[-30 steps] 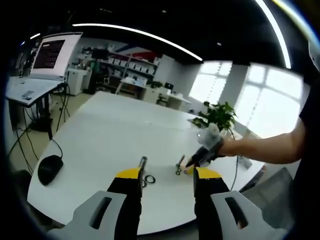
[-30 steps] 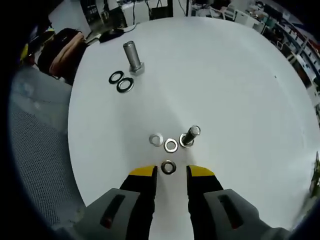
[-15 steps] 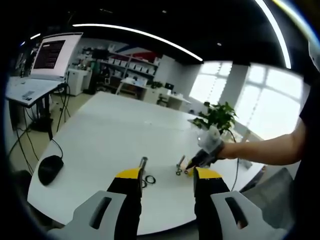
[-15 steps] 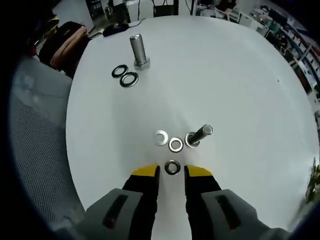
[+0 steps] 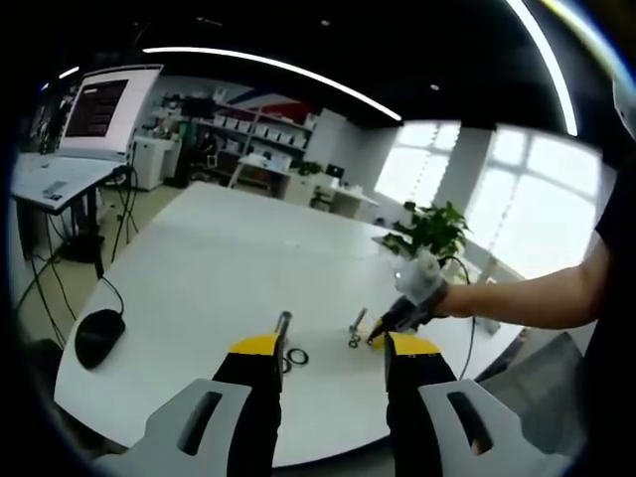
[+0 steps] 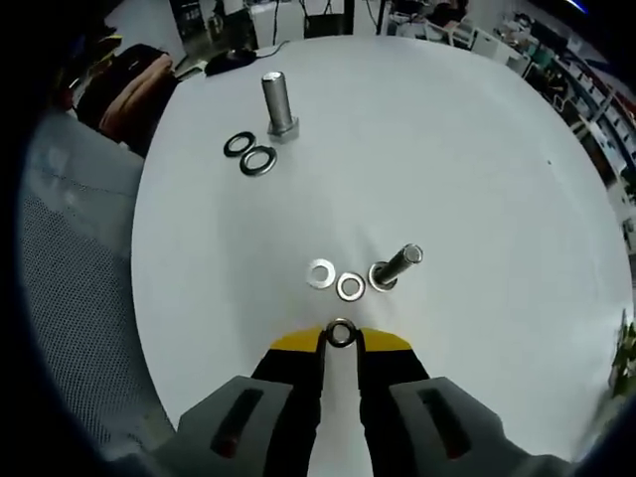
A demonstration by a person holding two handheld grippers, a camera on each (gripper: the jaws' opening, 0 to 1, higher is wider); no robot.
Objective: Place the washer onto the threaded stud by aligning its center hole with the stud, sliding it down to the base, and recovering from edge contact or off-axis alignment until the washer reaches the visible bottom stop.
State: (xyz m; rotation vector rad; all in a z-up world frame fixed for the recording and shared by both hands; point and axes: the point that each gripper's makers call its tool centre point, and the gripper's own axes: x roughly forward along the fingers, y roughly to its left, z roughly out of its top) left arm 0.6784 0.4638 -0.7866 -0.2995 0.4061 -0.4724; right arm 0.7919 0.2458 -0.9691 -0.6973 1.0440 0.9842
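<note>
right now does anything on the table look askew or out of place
Nothing stands out. Both studs, the small stud and the large stud, stand upright, with loose washers lying flat beside each. The right gripper has its jaws closed on one washer at the tips.

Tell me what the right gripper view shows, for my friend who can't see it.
The right gripper has its yellow-tipped jaws pinched on a small washer at the near edge of a white table. Just beyond stand a small threaded stud and two loose washers; farther off, a bigger bolt with two dark rings.
</note>
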